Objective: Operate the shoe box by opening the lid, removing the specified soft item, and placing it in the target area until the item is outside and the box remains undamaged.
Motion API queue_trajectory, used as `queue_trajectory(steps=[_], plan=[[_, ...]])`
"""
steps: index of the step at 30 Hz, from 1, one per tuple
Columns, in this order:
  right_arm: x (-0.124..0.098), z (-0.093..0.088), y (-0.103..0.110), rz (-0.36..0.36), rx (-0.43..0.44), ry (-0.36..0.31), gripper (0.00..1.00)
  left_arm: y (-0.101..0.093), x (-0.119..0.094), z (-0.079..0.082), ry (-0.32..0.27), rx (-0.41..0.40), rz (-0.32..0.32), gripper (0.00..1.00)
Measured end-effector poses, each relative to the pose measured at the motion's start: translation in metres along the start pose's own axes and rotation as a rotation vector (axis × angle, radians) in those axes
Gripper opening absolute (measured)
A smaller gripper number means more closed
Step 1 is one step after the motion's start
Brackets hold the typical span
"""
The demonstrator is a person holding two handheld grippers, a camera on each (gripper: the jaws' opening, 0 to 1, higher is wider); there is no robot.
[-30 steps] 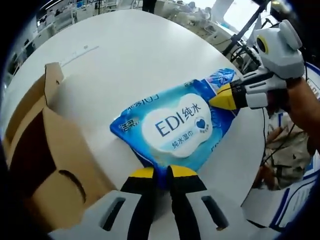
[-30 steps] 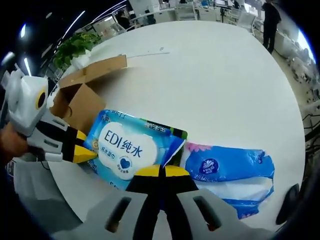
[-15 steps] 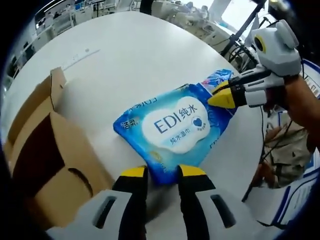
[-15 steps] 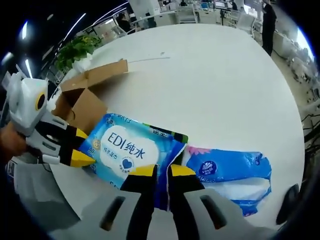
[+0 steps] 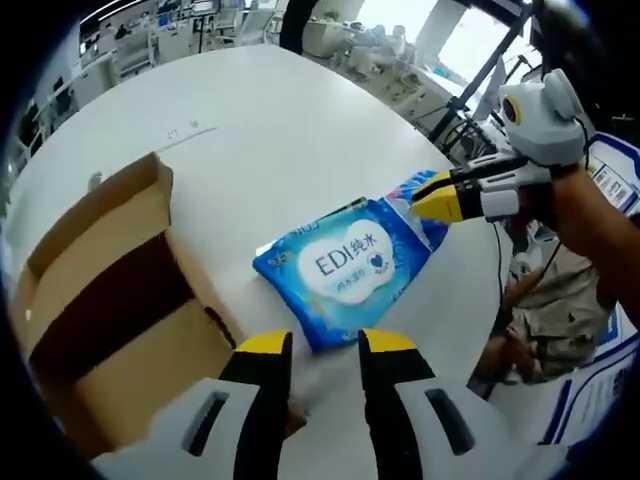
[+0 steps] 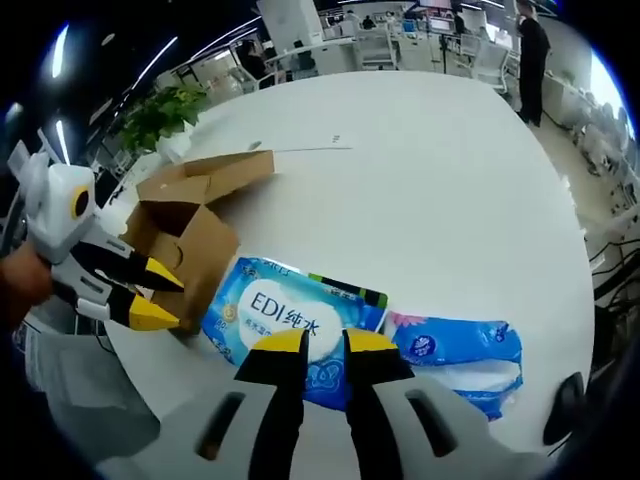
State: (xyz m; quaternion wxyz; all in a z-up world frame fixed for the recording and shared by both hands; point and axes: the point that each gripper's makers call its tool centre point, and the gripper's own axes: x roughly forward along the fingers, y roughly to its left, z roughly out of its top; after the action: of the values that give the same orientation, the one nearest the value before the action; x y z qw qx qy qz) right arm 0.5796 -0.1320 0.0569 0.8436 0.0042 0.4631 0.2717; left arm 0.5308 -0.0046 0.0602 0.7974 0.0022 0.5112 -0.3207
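Box: open cardboard box, lid flap up, at the table's left.
Wipes: blue pack of wipes lies flat outside, just beside the box.
Second pack: another blue pack beside it.
Left gripper: jaws parted, empty.
Right gripper: jaws parted, empty.
Surface: round white table.
Room: office desks; potted plant.
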Motion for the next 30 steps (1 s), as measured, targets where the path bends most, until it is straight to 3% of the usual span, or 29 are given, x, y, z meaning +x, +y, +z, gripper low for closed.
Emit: queue_trajectory(steps=[4, 9, 16, 24, 30], plan=[[-0.002, 0.016, 0.031, 0.035, -0.054, -0.007, 0.13, 0.017, -0.034, -0.004, -0.036, -0.005, -0.003, 0.24], [0.01, 0.032, 0.068, 0.066, -0.11, -0.003, 0.13, 0.059, -0.067, -0.03, -0.055, -0.059, 0.049, 0.24], [0.029, 0.047, 0.117, 0.104, -0.167, 0.013, 0.13, 0.095, -0.089, -0.058, -0.063, -0.123, 0.09, 0.26], [0.04, 0.054, 0.16, 0.137, -0.229, 0.04, 0.13, 0.117, -0.109, -0.066, -0.086, -0.149, 0.11, 0.28], [0.048, 0.053, 0.179, 0.156, -0.28, 0.078, 0.14, 0.126, -0.114, -0.071, -0.091, -0.16, 0.113, 0.31]])
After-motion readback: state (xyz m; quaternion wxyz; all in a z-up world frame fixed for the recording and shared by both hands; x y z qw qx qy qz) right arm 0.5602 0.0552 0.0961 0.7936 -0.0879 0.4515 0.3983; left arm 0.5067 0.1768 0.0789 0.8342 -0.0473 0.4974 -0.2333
